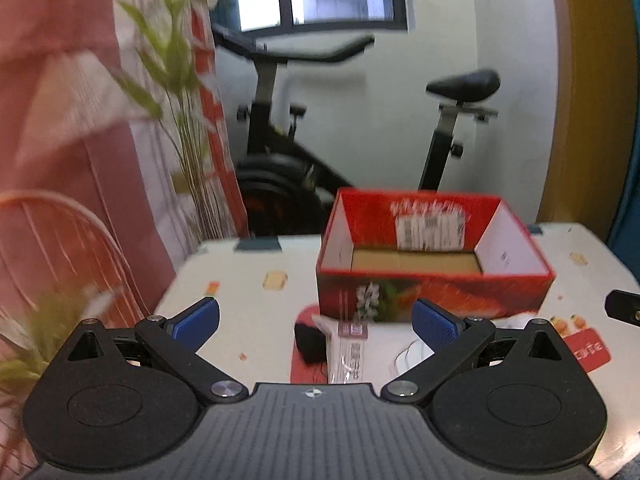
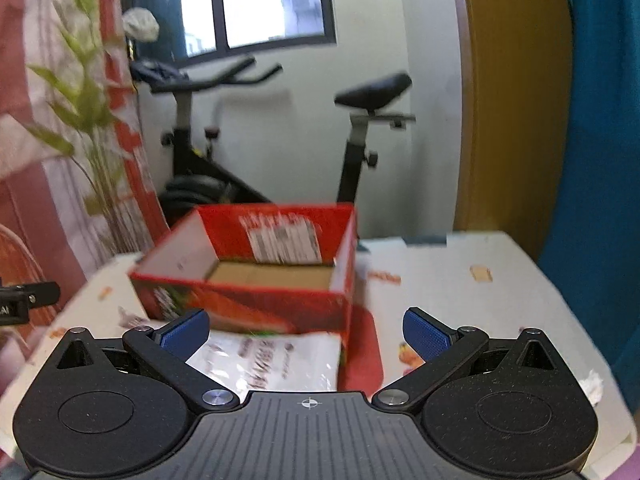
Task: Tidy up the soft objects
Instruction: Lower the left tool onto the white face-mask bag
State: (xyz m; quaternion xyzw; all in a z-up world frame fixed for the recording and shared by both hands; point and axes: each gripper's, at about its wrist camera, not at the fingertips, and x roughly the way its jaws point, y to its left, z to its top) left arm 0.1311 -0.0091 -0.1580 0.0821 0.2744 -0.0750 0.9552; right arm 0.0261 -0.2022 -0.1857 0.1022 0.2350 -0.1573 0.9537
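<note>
An open red cardboard box [image 1: 432, 256] stands on the table [image 1: 248, 320], with only its brown bottom showing inside. In front of it lie a white soft packet [image 1: 348, 354], a black soft item [image 1: 310, 344] and a red flat piece [image 1: 304, 368]. My left gripper [image 1: 316, 324] is open and empty above these. In the right wrist view the box [image 2: 256, 276] is ahead to the left, with a white plastic bag [image 2: 276, 360] before it. My right gripper [image 2: 306, 334] is open and empty over the bag.
An exercise bike [image 1: 304, 152] stands behind the table by the wall. A plant [image 1: 180, 80] and pink curtain [image 1: 52, 80] are at the left. A yellow door [image 2: 516, 100] is at the right. The right gripper's edge [image 1: 624, 306] shows at the table's right.
</note>
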